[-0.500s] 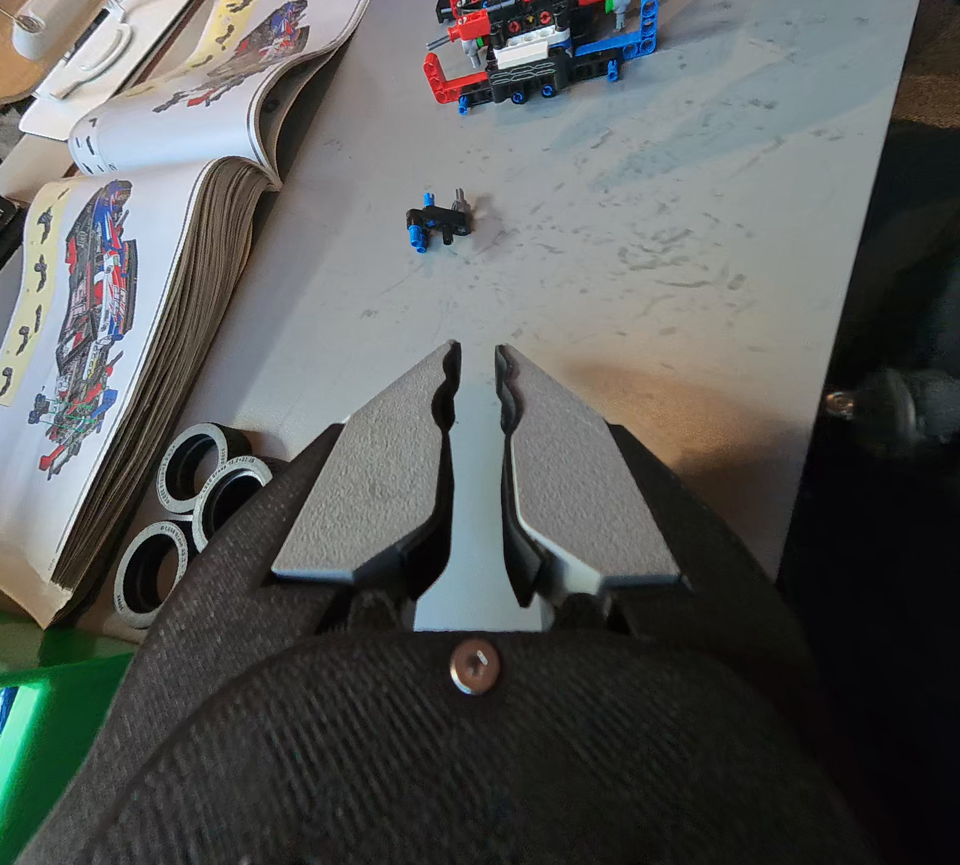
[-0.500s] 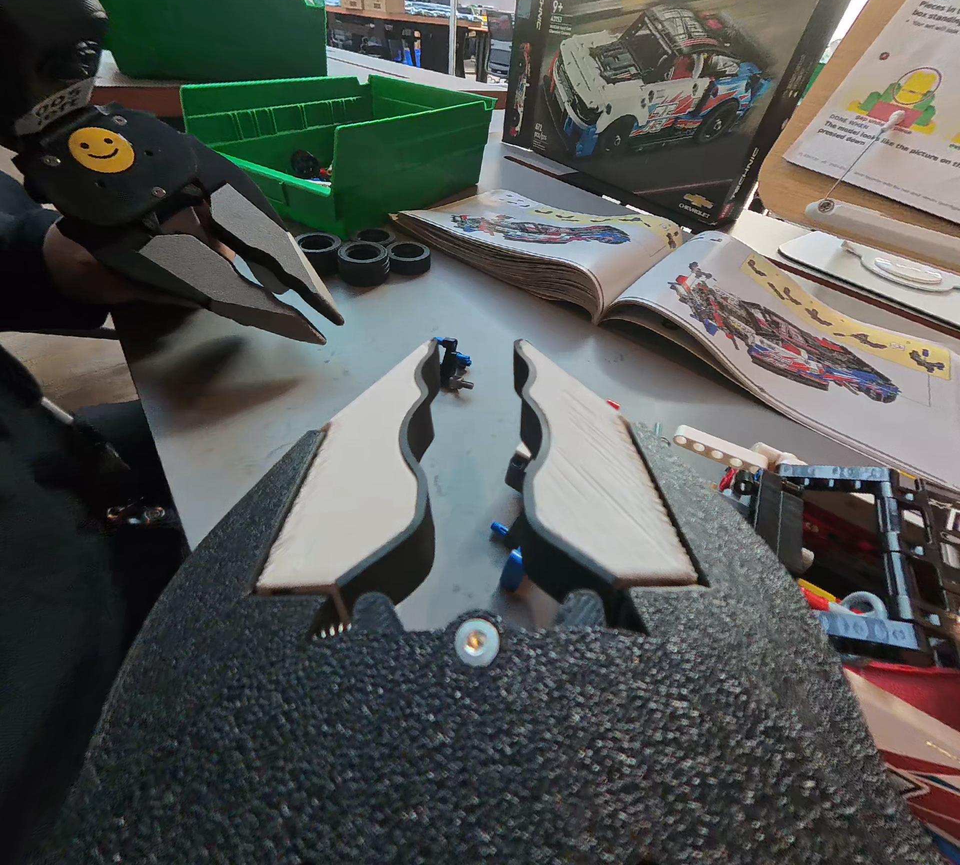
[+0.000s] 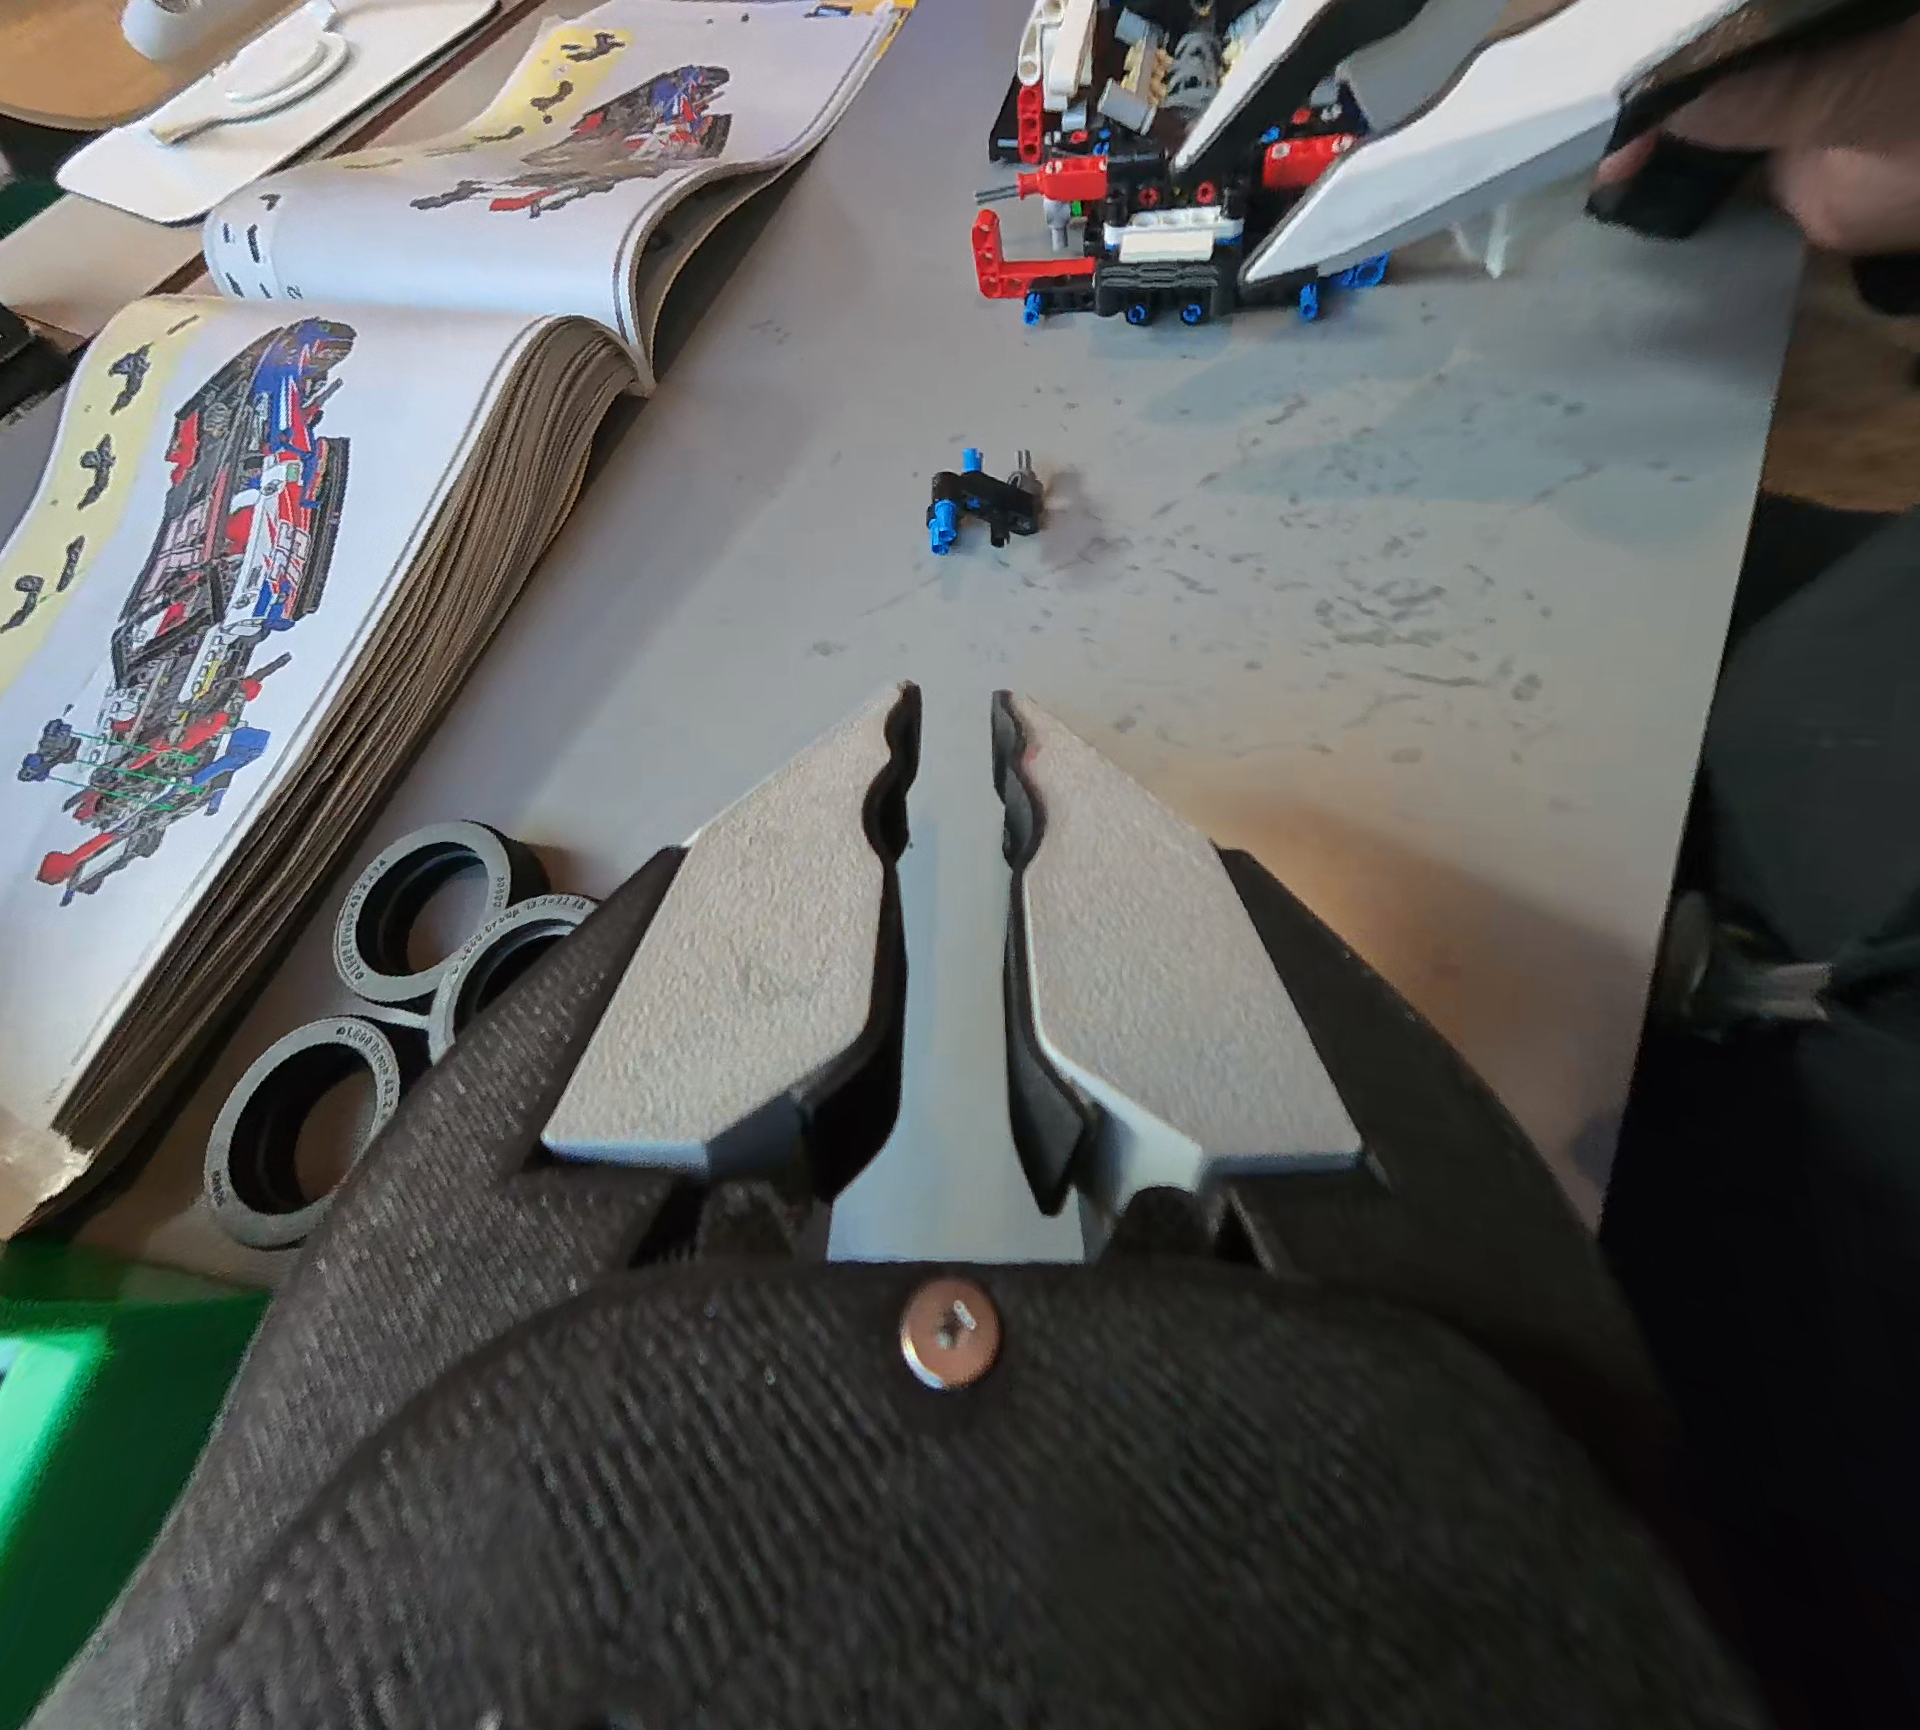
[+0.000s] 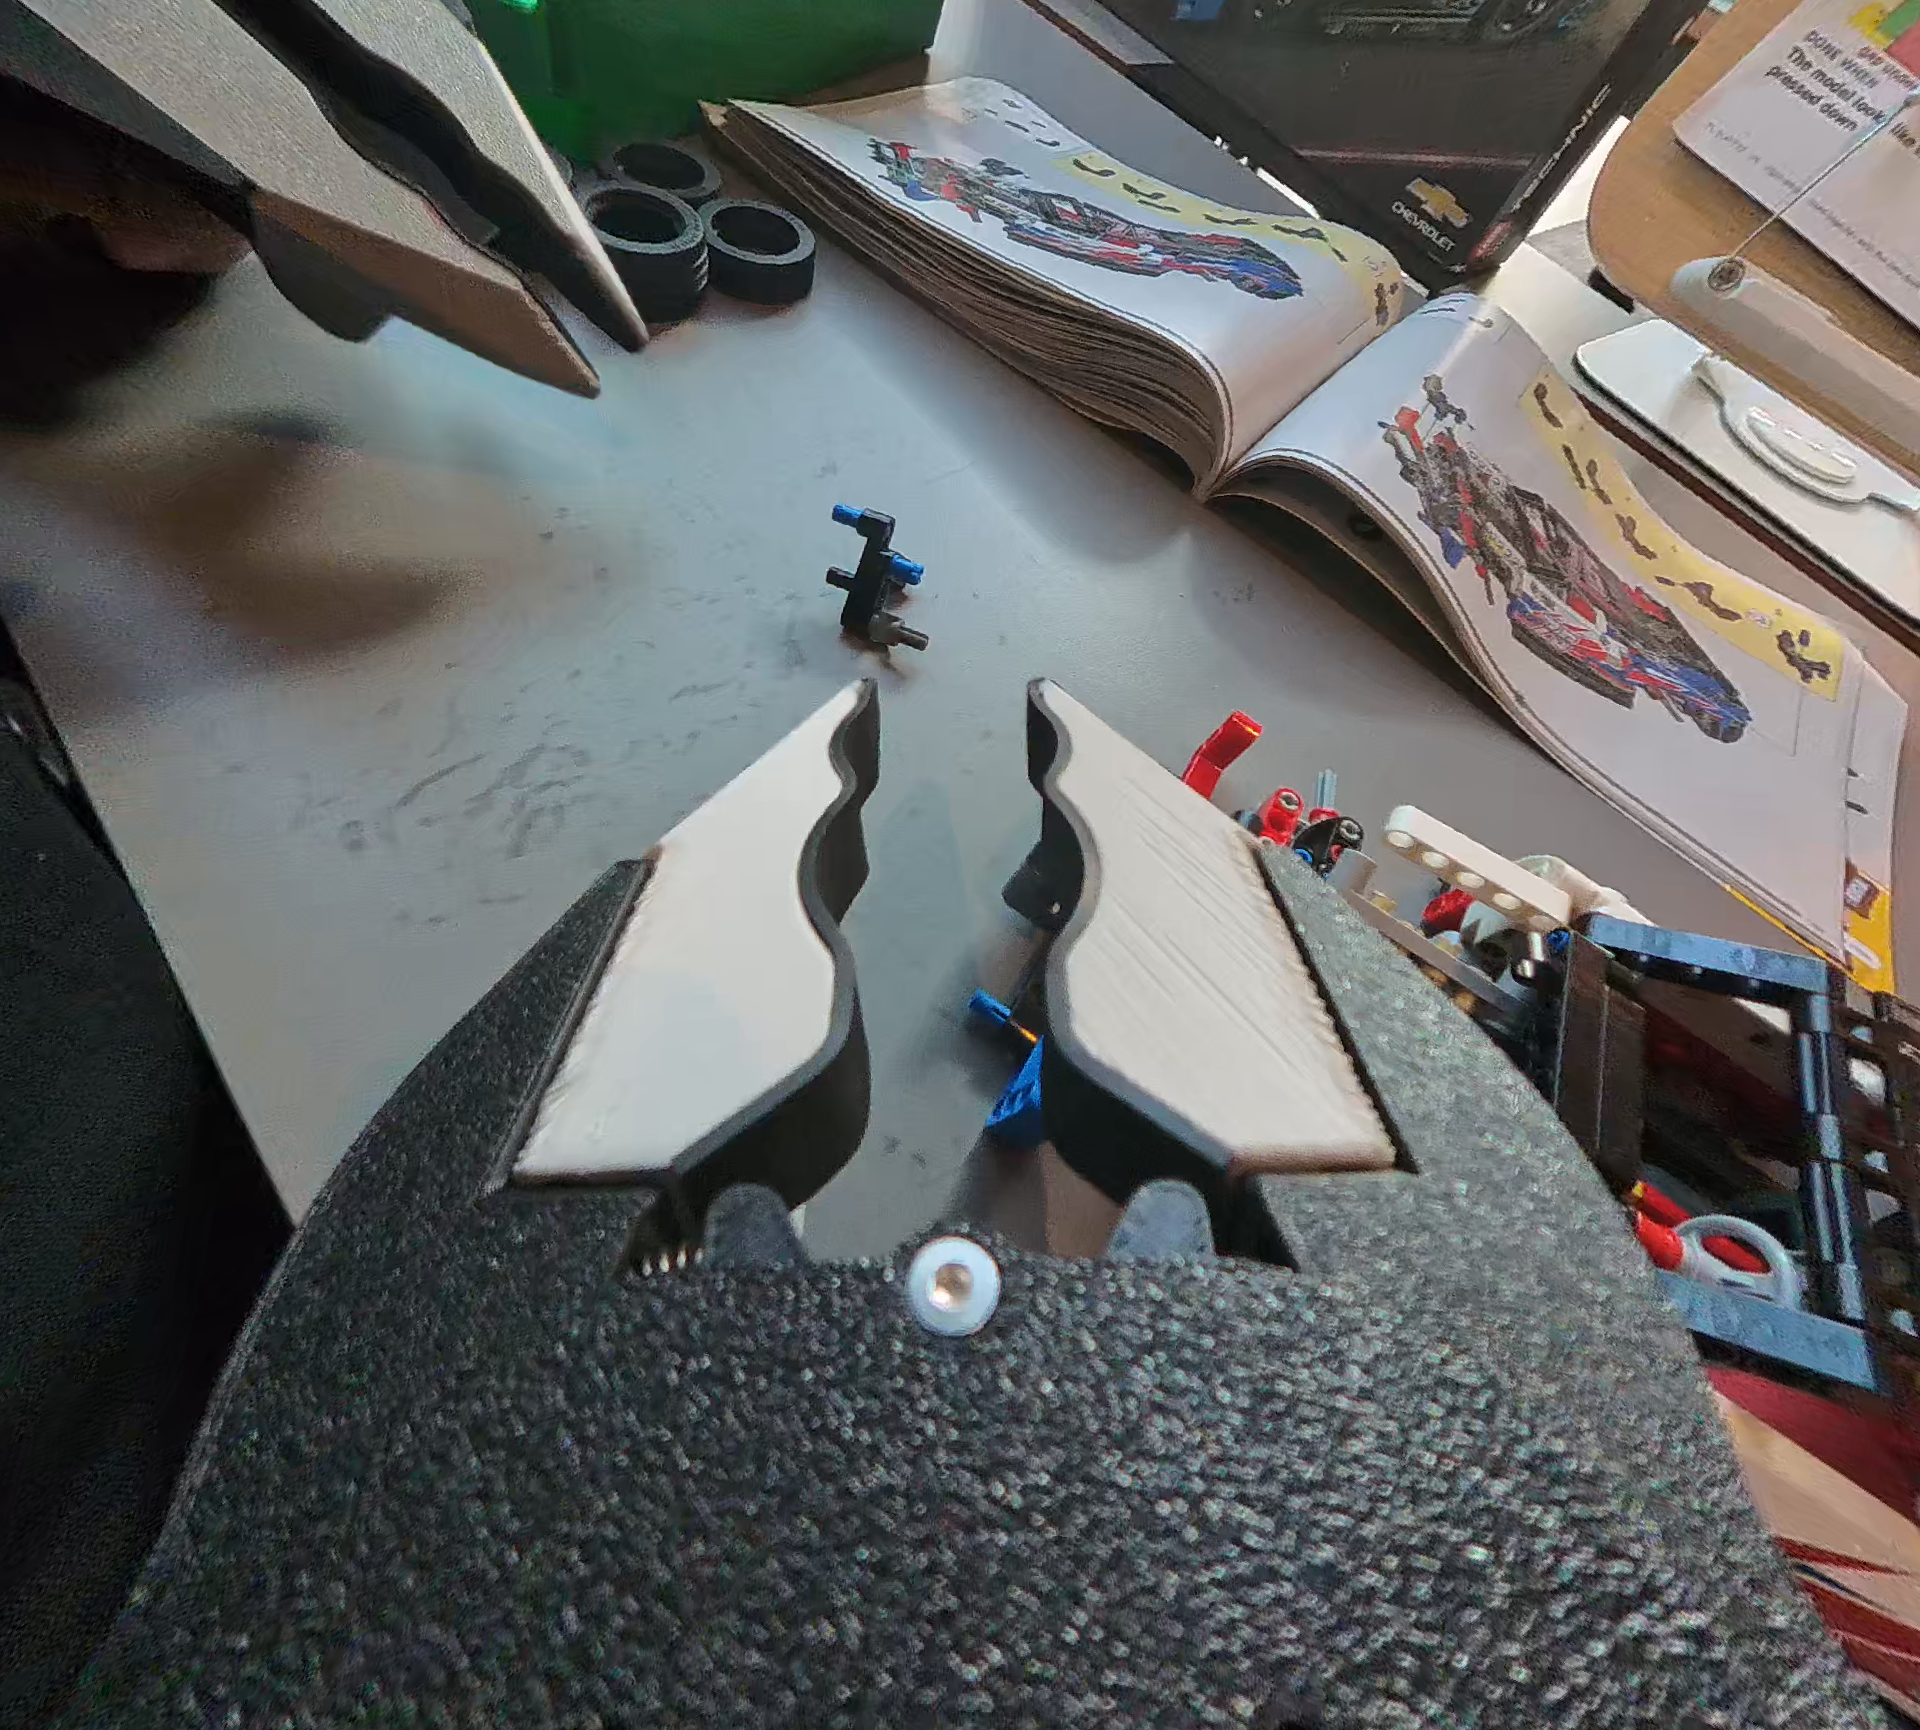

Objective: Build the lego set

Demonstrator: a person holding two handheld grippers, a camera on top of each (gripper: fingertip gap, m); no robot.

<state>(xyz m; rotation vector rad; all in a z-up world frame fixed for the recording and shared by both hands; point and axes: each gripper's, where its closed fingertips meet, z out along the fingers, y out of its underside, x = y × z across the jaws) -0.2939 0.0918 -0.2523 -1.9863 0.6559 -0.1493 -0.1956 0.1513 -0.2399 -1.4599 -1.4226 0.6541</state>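
Table (image 3: 1351, 537), grey and scuffed, carries everything. Instruction book (image 3: 416, 392) lies open along one edge, black tyres (image 3: 416, 932) beside it. Part-built car model (image 3: 1132, 153) sits at the far end in the left wrist view. Right gripper (image 4: 951, 704): fingers parted, nothing held, tips just short of the small black piece with blue pins (image 4: 876, 574). Left gripper (image 3: 954, 704): narrow gap, empty, above the table, the piece (image 3: 982, 498) lying loose ahead of it.
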